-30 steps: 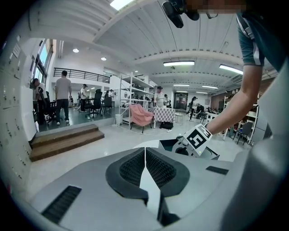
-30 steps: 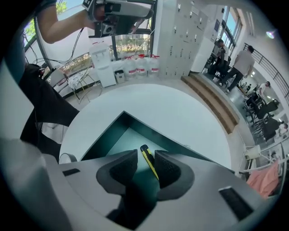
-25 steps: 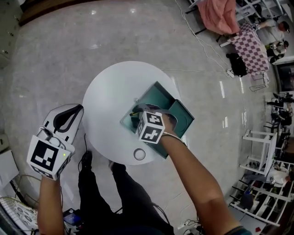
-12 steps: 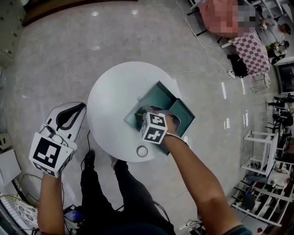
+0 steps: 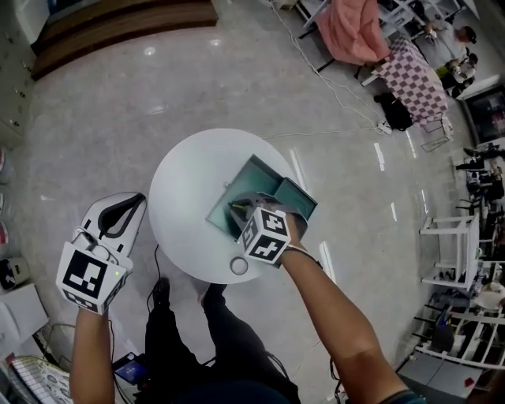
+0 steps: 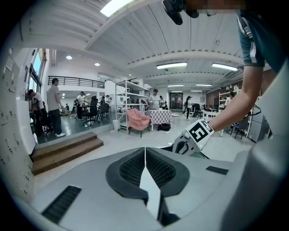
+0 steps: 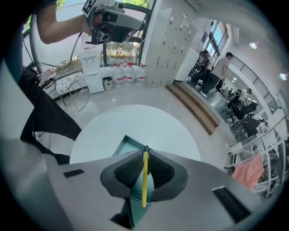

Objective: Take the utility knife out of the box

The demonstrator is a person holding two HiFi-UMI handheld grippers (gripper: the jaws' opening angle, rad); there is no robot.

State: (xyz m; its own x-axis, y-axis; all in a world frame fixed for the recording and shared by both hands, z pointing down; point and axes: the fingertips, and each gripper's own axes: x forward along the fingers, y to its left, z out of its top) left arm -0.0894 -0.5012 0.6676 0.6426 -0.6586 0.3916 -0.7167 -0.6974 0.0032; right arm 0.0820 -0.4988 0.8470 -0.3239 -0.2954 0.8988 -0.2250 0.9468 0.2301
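Observation:
An open teal box (image 5: 251,178) lies on the round white table (image 5: 185,189). My right gripper (image 5: 243,210) hangs just above the box, with its marker cube toward me. In the right gripper view the right gripper (image 7: 145,168) is shut on a thin yellow utility knife (image 7: 144,195), which stands on edge between the pads, over the box (image 7: 127,145). A bit of the yellow knife (image 5: 235,207) shows at the jaws in the head view. My left gripper (image 5: 129,203) hangs off the table's left side, shut and empty; its pads (image 6: 135,168) meet with nothing between them.
A small grey round disc (image 5: 239,265) sits near the table's front edge. The table's left and far parts are bare. Around the table is glossy floor; wooden steps (image 5: 118,24), racks (image 5: 454,252) and people stand farther off. My legs are under the table's near edge.
The head view has shifted a little. My right gripper stays over the box with the knife in it. The left gripper has hardly moved.

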